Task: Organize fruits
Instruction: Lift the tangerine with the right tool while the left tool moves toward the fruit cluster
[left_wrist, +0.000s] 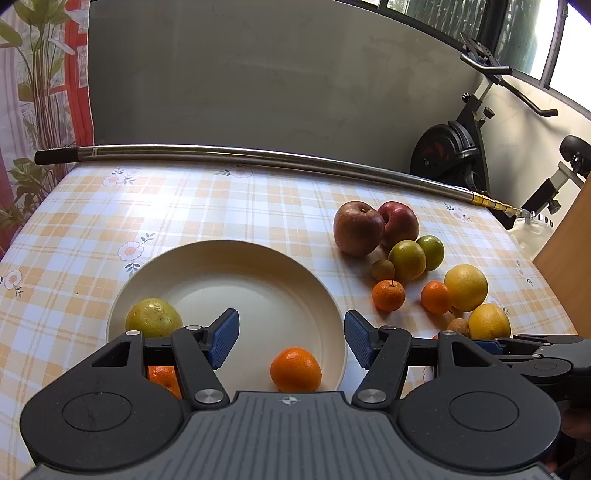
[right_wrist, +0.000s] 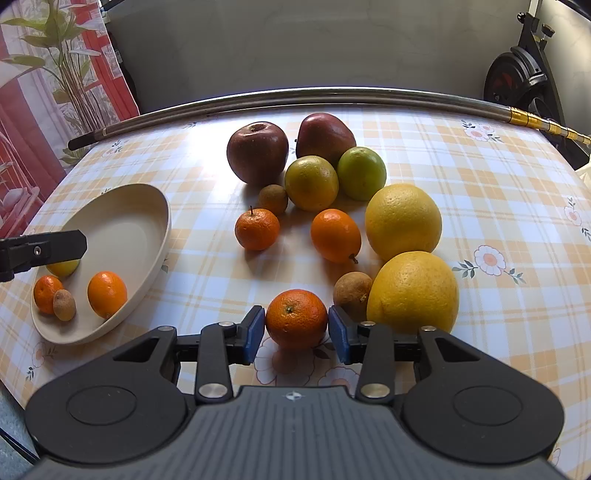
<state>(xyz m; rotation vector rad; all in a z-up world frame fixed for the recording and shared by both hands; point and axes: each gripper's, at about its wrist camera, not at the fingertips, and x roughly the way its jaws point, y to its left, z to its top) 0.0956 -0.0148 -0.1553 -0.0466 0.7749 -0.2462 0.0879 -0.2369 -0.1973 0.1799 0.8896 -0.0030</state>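
A cream plate (left_wrist: 229, 266) (right_wrist: 122, 218) holds a yellow-green citrus (left_wrist: 154, 318), an orange mandarin (left_wrist: 295, 369) (right_wrist: 107, 294), another mandarin (right_wrist: 47, 293) and a small brown fruit (right_wrist: 64, 305). My left gripper (left_wrist: 291, 338) is open and empty above the plate. My right gripper (right_wrist: 296, 334) has its blue pads on both sides of a mandarin (right_wrist: 296, 318) on the table, shut on it. Loose on the cloth are two red apples (right_wrist: 257, 153), two green citrus (right_wrist: 311, 183), two mandarins (right_wrist: 335, 235), two large yellow citrus (right_wrist: 403, 221) and small brown fruits (right_wrist: 352, 290).
A metal pole (left_wrist: 258, 155) lies along the table's far edge. An exercise bike (left_wrist: 454, 147) stands beyond the right end. A wooden panel (left_wrist: 569, 251) is at the right. A curtain (left_wrist: 33, 110) hangs at the left. The checked tablecloth (right_wrist: 498, 184) covers the table.
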